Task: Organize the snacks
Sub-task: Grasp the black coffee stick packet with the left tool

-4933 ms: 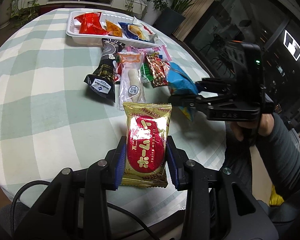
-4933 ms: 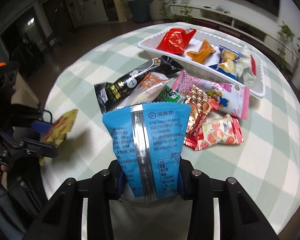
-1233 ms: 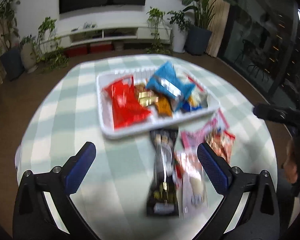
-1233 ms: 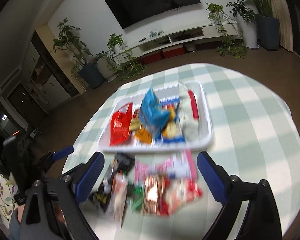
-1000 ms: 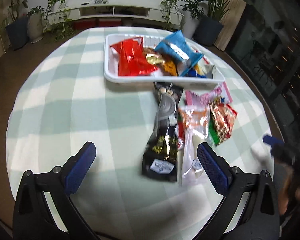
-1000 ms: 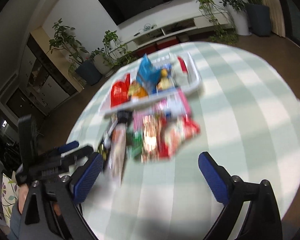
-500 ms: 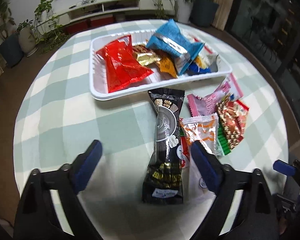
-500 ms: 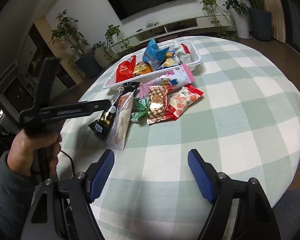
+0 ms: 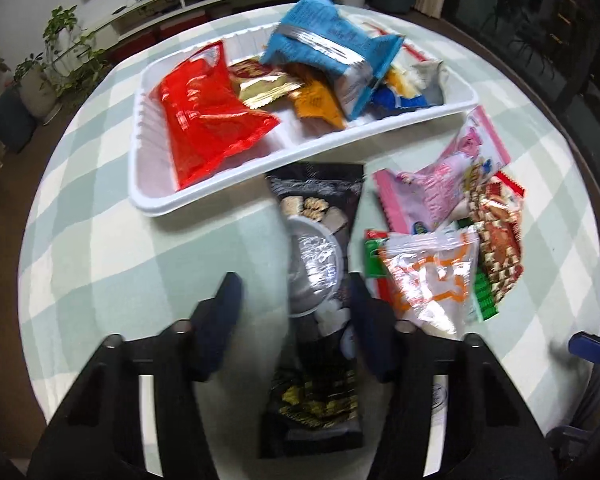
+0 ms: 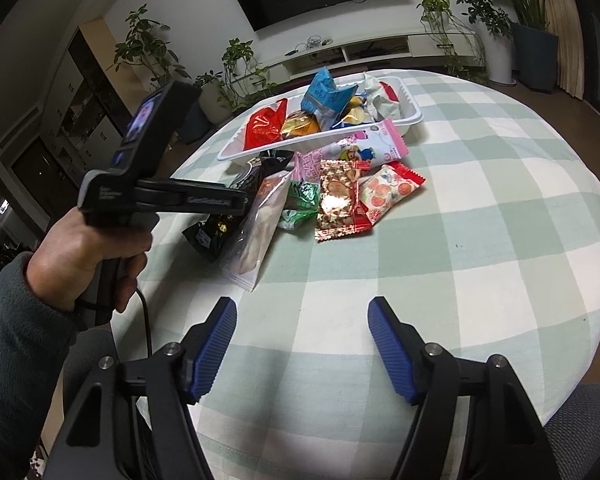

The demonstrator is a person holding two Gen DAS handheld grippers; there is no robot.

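Note:
A white tray (image 9: 204, 196) at the far side of the table holds a red bag (image 9: 204, 120), a gold pack, an orange pack and a blue bag (image 9: 328, 48). Loose snacks lie in front of it: a long black pack (image 9: 320, 280), a clear orange-printed pack (image 9: 428, 284), a pink pack (image 9: 440, 184) and a red patterned pack (image 9: 500, 240). My left gripper (image 9: 296, 312) is open, its fingers on either side of the black pack, just above it. My right gripper (image 10: 300, 344) is open and empty over bare cloth near the table's front edge.
The round table has a green and white checked cloth (image 10: 480, 216). In the right wrist view the tray (image 10: 412, 116) and the snack pile (image 10: 340, 196) lie ahead, and the left gripper's body (image 10: 160, 196) hangs at the left. Plants and a TV cabinet stand beyond.
My left gripper has moved forward and down over the black pack, and its jaws have narrowed around it. My right gripper has narrowed a little and stays back near the table edge.

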